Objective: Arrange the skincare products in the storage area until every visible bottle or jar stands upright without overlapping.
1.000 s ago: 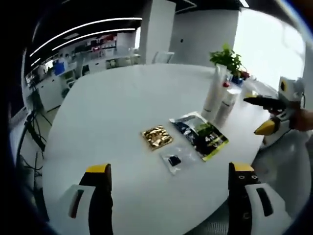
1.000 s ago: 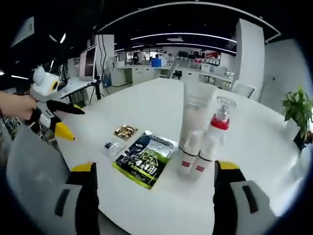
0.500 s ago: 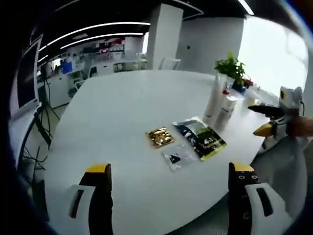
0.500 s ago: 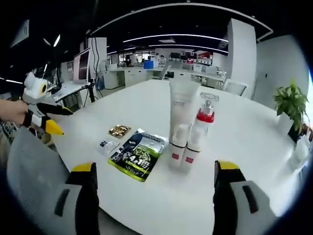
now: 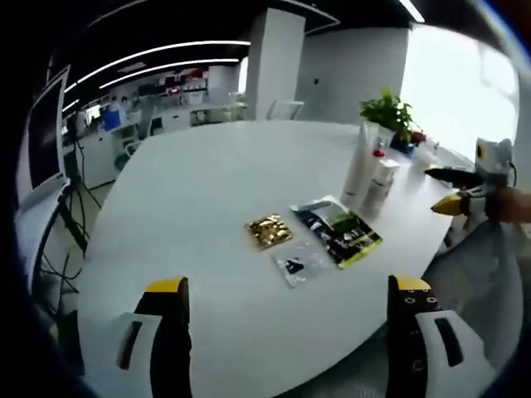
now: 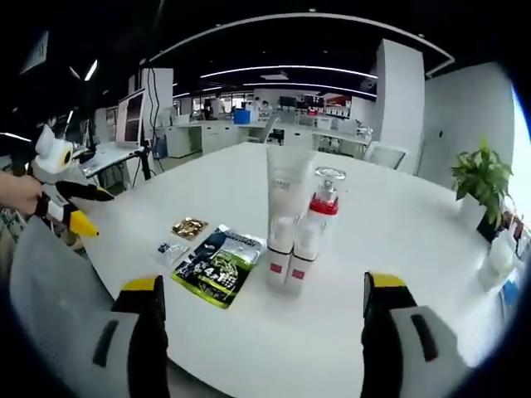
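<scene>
Three skincare products stand upright in a tight cluster on the white table (image 6: 398,249): a tall white tube (image 6: 288,186), a small white bottle (image 6: 278,253) and a pump bottle with a red collar (image 6: 309,232). In the left gripper view the tube (image 5: 358,166) and the bottles (image 5: 382,178) stand at the far right of the table. My right gripper (image 6: 265,323) is open, short of the cluster and well apart from it. My left gripper (image 5: 286,332) is open over the near table edge, holding nothing. It shows as the left gripper (image 6: 62,195), held in a hand, jaws apart.
A dark green pouch (image 6: 211,265), a gold packet (image 6: 189,226) and a small clear sachet (image 6: 172,247) lie flat left of the bottles. A potted plant (image 6: 481,178) stands at the far right. A grey chair back (image 6: 50,290) is near the table edge. The right gripper (image 5: 469,186) shows, hand-held.
Both cameras have shifted a little; in the right gripper view the bottle cluster now sits further left and smaller. Nothing on the table has moved, and both grippers stay open.
</scene>
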A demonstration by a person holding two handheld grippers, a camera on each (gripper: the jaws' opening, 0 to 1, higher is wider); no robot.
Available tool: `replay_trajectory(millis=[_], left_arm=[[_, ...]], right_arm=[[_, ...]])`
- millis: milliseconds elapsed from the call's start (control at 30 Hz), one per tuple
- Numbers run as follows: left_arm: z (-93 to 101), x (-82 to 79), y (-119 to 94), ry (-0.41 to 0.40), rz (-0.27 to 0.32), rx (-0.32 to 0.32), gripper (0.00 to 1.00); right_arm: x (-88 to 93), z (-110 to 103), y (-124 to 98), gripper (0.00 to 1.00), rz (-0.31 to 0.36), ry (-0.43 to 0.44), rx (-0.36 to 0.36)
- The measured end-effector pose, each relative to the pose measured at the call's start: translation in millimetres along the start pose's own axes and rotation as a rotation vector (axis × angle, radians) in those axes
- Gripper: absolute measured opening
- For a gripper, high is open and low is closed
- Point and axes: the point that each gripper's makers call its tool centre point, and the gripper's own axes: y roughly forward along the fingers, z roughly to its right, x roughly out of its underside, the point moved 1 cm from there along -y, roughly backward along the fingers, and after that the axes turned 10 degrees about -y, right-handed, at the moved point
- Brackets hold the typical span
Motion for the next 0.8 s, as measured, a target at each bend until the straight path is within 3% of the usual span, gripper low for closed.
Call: replay_trajectory(millis=[200,800], left_arm=[[3.9,4.5,2.2,0.019,-0.031,0.010,0.96],[3.5,8.0,1.6,0.008,-0.046,0.020,0.93]], right_arm=[[3.8,0.9,-1.4,0.99,-0.006,0.006,0.010],[10.2,0.8,-0.4,0.99,-0.039,0.014,0.017]])
